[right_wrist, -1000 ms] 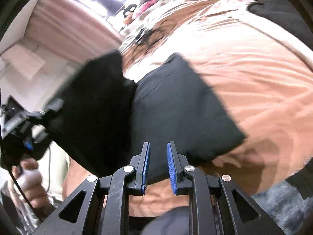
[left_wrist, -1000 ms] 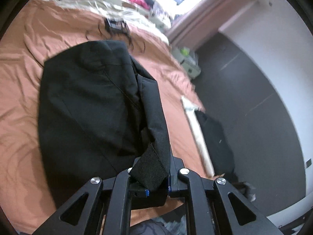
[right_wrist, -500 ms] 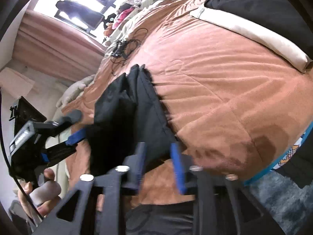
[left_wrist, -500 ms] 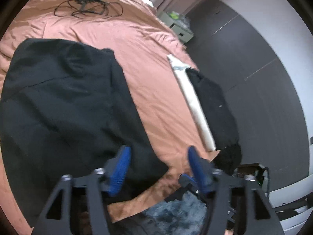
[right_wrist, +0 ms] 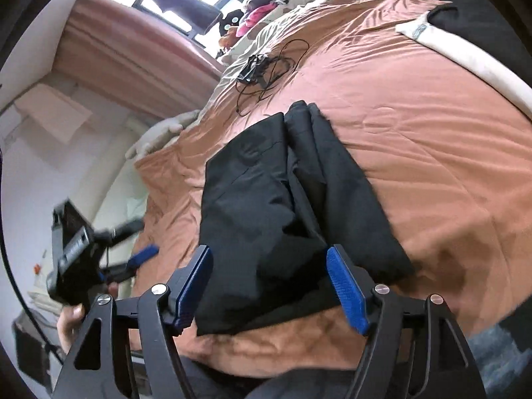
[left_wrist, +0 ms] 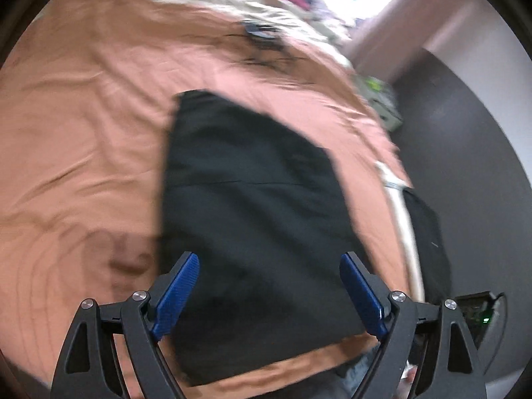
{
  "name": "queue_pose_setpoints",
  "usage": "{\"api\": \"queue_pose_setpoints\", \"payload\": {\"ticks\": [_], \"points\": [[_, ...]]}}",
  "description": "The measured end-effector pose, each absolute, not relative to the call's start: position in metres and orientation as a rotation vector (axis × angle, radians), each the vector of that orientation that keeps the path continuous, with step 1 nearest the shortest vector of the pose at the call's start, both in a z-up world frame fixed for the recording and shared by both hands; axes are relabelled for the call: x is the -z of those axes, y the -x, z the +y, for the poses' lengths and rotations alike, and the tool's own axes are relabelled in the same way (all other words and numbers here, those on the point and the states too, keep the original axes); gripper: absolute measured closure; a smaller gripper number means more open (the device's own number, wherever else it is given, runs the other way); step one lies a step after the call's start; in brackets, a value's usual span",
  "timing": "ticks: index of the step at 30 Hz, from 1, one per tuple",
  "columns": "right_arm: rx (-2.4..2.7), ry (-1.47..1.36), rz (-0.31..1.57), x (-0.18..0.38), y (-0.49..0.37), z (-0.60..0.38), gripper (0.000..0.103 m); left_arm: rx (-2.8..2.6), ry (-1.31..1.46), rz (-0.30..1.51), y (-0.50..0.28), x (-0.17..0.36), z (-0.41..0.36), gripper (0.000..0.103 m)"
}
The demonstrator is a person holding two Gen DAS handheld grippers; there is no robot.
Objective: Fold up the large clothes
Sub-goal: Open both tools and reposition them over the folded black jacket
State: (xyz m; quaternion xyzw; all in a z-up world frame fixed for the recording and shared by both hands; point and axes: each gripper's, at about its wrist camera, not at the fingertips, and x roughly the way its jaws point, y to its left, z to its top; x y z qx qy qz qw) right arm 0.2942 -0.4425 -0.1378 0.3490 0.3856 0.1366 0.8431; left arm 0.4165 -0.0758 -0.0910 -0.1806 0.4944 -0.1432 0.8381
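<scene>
With the black fabric garment (right_wrist: 286, 206) lying folded near the front edge of the rust-orange bed (right_wrist: 432, 153), left gripper (left_wrist: 269, 292) and right gripper (right_wrist: 269, 286) hover with fingers spread, empty, so another fold probably calls for regrasping an edge.

The folded garment (right_wrist: 282, 206) lies on the bedspread (right_wrist: 432, 153), near its front edge. Behind it sits a tangle of cables (right_wrist: 266, 69). To the right — along the bed's side — lies a long bolster (right_wrist: 465, 63), well apart from the garment.
</scene>
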Motion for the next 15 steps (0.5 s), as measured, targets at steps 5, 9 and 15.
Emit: {"api": "queue_pose_setpoints", "payload": {"ticks": [5,9,15], "points": [[-0.234,-0.678,0.876,0.161,-0.318,-0.43,0.087,0.23,0.419,1.128,-0.407,0.13,-0.044,0.016],[-0.239,-0.732,0.841,0.172,-0.315,-0.443,0.092,0.218,0.401,1.154,-0.4,0.149,-0.043,0.029],[-0.208,-0.772,0.826,0.176,-0.3,-0.462,0.094,0.271,0.393,1.203,-0.396,0.167,-0.071,0.066]]}}
